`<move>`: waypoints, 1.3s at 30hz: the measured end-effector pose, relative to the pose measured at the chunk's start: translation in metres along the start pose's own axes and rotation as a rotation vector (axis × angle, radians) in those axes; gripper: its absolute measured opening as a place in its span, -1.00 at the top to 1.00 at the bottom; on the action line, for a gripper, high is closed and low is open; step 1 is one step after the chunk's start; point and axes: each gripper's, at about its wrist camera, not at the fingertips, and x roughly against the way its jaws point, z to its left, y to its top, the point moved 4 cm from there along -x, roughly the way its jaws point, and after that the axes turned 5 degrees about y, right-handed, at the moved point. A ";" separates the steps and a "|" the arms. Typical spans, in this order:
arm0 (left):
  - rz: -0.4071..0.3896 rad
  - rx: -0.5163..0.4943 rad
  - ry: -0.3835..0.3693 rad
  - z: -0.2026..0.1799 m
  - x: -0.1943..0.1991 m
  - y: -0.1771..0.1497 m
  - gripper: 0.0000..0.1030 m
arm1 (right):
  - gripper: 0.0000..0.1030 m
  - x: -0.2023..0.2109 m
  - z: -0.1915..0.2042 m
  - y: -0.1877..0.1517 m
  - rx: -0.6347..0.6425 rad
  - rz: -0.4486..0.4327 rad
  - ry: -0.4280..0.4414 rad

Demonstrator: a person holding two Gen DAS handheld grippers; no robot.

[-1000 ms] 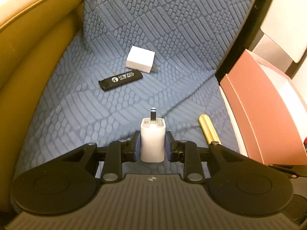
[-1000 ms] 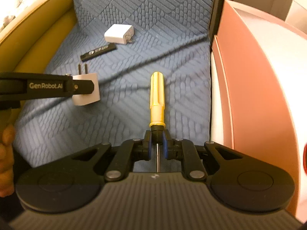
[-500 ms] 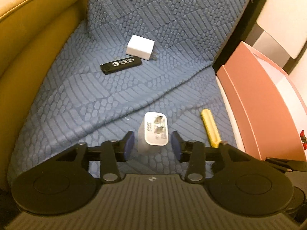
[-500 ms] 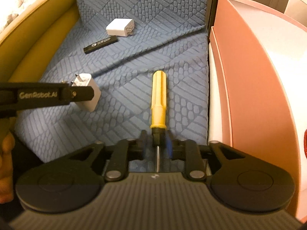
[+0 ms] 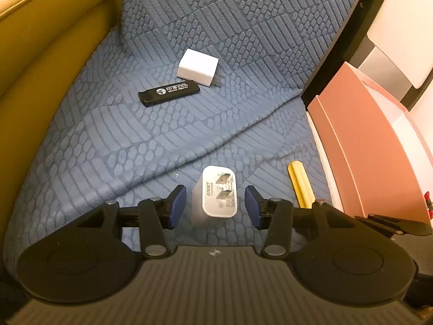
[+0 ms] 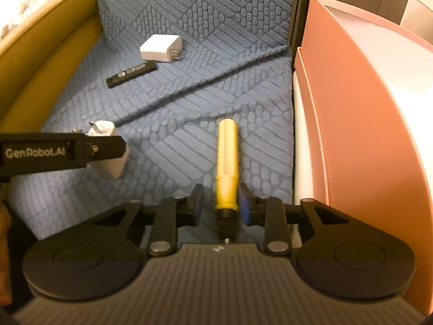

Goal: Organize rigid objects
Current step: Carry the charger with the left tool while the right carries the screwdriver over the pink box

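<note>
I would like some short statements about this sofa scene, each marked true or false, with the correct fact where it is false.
1. The near white charger stands between the left gripper's fingers, untouched. True.
2. The yellow screwdriver lies inside the pink box. False: it lies on the blue cushion, beside the box.
3. The black USB stick lies next to the far white charger. True.
4. The right gripper is clamped on the screwdriver. False: its jaws are closing around it, pads apart from it.

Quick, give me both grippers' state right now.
Left gripper: open, white charger loose between the jaws.
Right gripper: closing, yellow screwdriver between the jaws, not clamped.
</note>
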 end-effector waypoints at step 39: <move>-0.153 -0.055 -0.077 -0.079 0.108 0.038 0.40 | 0.62 0.144 -0.034 0.052 -0.068 -0.157 0.071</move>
